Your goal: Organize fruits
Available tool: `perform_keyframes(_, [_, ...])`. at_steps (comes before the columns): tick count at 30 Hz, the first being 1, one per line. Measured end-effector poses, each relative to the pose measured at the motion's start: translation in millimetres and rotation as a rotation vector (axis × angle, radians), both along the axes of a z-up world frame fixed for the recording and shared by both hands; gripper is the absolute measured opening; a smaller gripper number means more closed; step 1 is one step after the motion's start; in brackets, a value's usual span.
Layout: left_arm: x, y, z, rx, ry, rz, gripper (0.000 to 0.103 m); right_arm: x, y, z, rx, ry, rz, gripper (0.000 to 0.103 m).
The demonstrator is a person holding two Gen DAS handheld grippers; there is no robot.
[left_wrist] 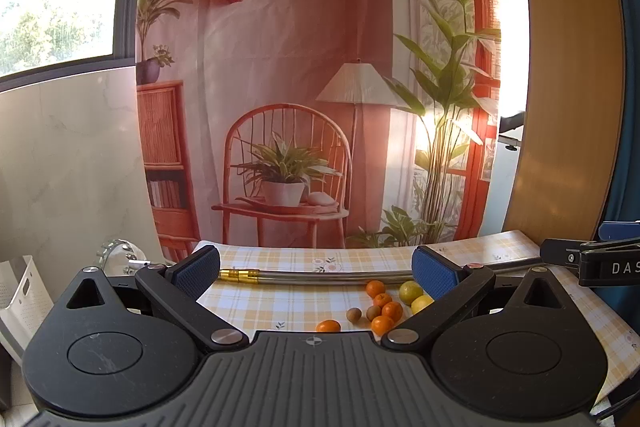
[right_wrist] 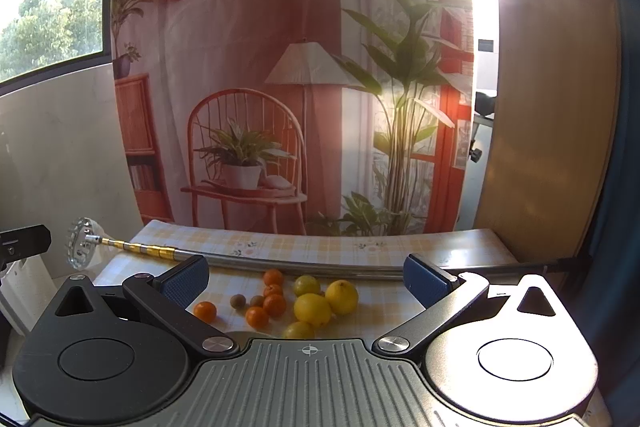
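Loose fruit lies on a yellow checked tablecloth (right_wrist: 380, 303). Several small oranges (right_wrist: 274, 304) cluster beside several yellow lemons (right_wrist: 312, 309), with two small brown fruits (right_wrist: 237, 301) to their left. In the left wrist view the same oranges (left_wrist: 392, 310), a lemon (left_wrist: 411, 292) and brown fruits (left_wrist: 353, 315) lie low and right of centre. My left gripper (left_wrist: 316, 273) is open, above and short of the fruit, holding nothing. My right gripper (right_wrist: 306, 281) is open too, with the fruit pile lying between and below its blue pads (right_wrist: 186, 283).
A long metal rod (right_wrist: 304, 265) with gold segments and a clear round head (right_wrist: 82, 243) lies across the table behind the fruit. A printed backdrop hangs at the table's far edge. A white perforated bin (left_wrist: 20, 299) stands off the left side. A wooden panel (left_wrist: 560, 107) rises at right.
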State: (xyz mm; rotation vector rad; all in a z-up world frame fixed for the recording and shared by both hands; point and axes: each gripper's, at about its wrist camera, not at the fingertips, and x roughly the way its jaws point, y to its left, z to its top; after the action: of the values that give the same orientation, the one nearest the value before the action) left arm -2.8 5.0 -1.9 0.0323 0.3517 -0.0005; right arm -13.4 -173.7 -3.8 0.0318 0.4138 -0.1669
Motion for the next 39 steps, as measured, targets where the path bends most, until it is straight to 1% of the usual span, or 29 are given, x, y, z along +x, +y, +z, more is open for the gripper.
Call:
perform_keyframes(7, [10,5,-9,-0.038,-0.003,-0.003,0.103,13,-8,-13,0.03,-0.003,0.009,0.103])
perform_keyframes(11, [24,9,-22,-0.066,0.035,0.002,0.103,26,-13,-28,0.023,0.005,0.004,0.103])
perform_keyframes(17, [47,27,-44,-0.139,0.115,0.008,0.103,49,-20,-53,0.018,0.043,0.004,0.103])
perform_keyframes(21, [66,36,-61,-0.134,0.16,0.026,0.103,64,-26,-69,0.003,0.057,0.009,0.103])
perform_keyframes(27, [92,45,-79,-0.146,0.223,0.056,0.103,89,-42,-88,0.035,0.067,0.051,0.103])
perform_keyframes(32, [114,44,-90,-0.099,0.275,0.049,0.102,109,-56,-98,0.032,0.073,0.053,0.103])
perform_keyframes(35, [126,41,-93,-0.067,0.301,0.037,0.102,119,-65,-104,0.052,0.088,0.062,0.103])
perform_keyframes(39, [138,38,-97,-0.055,0.32,0.026,0.1,130,-72,-111,0.056,0.097,0.053,0.103])
